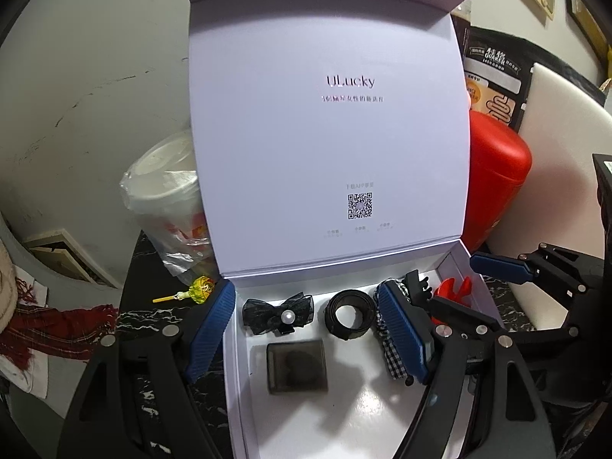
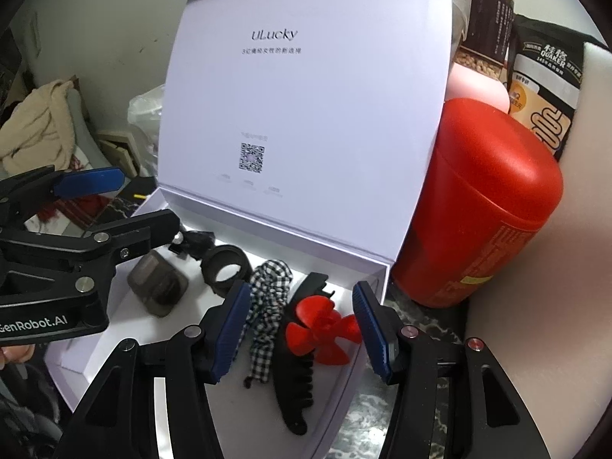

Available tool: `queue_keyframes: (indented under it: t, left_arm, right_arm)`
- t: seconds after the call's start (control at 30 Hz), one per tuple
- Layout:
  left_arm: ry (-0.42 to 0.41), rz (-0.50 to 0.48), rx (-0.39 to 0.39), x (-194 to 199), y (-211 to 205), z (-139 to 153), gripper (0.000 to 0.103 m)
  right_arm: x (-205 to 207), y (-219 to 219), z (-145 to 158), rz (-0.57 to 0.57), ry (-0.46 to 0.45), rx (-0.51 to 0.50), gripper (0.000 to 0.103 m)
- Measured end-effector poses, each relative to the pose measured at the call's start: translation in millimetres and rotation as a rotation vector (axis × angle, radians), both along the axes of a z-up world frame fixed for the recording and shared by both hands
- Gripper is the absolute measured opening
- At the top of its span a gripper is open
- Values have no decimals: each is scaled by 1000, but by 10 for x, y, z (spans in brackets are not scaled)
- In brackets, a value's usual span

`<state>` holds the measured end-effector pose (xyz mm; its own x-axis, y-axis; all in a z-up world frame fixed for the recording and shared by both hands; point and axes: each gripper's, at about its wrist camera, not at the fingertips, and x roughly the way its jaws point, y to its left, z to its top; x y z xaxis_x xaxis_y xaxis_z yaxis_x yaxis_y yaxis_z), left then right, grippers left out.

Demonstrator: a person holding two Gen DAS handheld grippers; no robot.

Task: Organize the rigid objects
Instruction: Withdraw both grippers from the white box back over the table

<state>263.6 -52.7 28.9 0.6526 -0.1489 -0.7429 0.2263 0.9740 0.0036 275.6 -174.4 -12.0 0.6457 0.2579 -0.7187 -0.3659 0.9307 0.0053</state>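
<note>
A white box [image 1: 237, 363] [image 2: 367, 352] stands open with its lid [image 1: 329, 145] upright. Inside lie a black bow with a pearl [image 1: 279, 315], a black ring [image 1: 349, 313] [image 2: 225, 267], a dark smoky case [image 1: 297, 367] [image 2: 157, 285], a checked scrunchie [image 2: 267, 306] [image 1: 394, 355], a black claw clip [image 2: 296, 378] and a red propeller-shaped piece [image 2: 325, 334] [image 1: 453, 290]. My left gripper [image 1: 306, 336] is open, straddling the box's left wall above the bow and ring. My right gripper [image 2: 302, 329] is open over the propeller piece and claw clip.
A red canister [image 2: 489, 206] [image 1: 497, 176] stands right of the box, with a dark oats bag [image 2: 547, 88] and a jar [image 2: 482, 11] behind. A bagged cup [image 1: 168, 199] and a yellow lollipop [image 1: 195, 290] lie left of the box on the black marble table [image 1: 149, 321].
</note>
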Motion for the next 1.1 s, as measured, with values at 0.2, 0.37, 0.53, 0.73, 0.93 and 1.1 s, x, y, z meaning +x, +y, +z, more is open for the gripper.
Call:
queue_keyframes:
  t: [0.2,0.37,0.53,0.73,0.93,1.1]
  left_arm:
    - [-34,4,-8,-158,77,201,77]
    - [-61,5,-9,-297,122,384,77]
    - [-97,8,-11,-478,171,564,77]
    - [-130,1,-17,-710,186,768,77]
    - [-158,-3,-9,-973,178,924,77]
    - [-173,-8,-14,-1178,205,1011,77]
  right_arm:
    - [-167,-82,148,-1,-22,16,56]
    - [-369,-97,334,1,-64,10,56]
    - [-590,-118,515,-2,-103,11,56]
    - [-880,-154,742,-4,-155,7,56]
    - [-1147,-185,887,-14,-198,3,56]
    - [-1397,-224,996,-24,-232,2,56]
